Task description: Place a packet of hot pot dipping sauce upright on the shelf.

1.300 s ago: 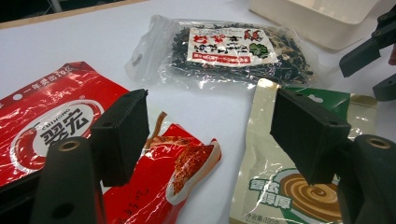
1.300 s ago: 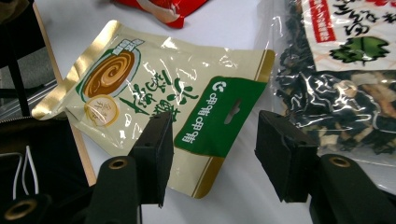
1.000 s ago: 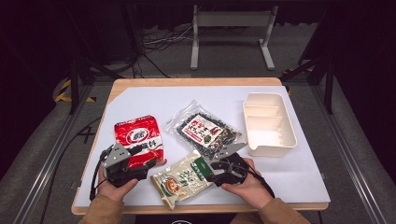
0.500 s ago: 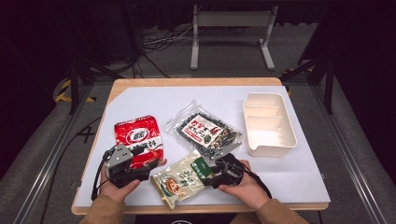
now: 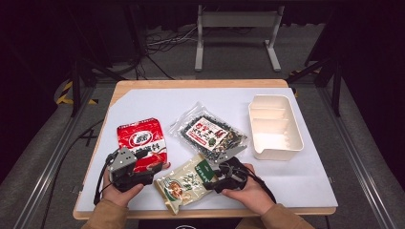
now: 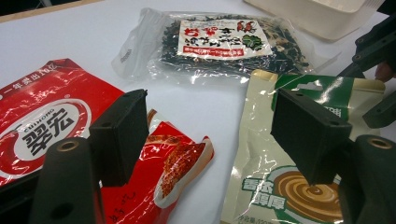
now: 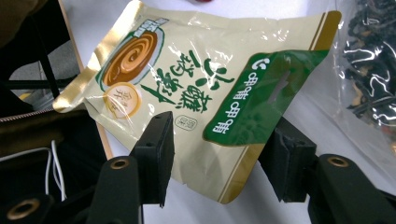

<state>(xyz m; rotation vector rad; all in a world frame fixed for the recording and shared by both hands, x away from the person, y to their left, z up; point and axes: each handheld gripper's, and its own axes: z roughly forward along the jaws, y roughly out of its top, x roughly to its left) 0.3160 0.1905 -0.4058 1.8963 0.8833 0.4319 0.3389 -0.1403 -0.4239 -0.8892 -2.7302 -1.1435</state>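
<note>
Pouch: cream-and-green pouch (image 5: 187,183) lay flat near the front edge of the tabletop (image 5: 153,102), between the 2 hands, its green header corner turned toward the right hand-held gripper (image 5: 213,182), probably so that a thin edge was offered to the jaws.
Pouch corner: in the right gripper view the pouch (image 7: 196,88) lay with its green corner between the 2 black jaws, 1 to each side of it; neither pad pressed on the film, so nothing was grasped yet.
Right hand-held gripper: jaws stood wide apart and released, low over the tabletop and aimed at the pouch's near corner, which suited a pinch on the sealed rim rather than on the bulging middle.
Left hand-held gripper: left hand-held gripper (image 5: 152,172) rested with its jaws apart and empty, over the lower edge of the red packet (image 5: 142,142); in its own view the gap (image 6: 205,140) showed bare tabletop between red packet (image 6: 51,121) and pouch (image 6: 285,186).
Seaweed bag: clear bag of dark dried leaves (image 5: 212,134) lay just beyond the pouch, their edges near or overlapping; I could not tell which.
Tray: white divided tray (image 5: 290,143) stood empty at the right, open side up, likely the place meant for the packets.
</note>
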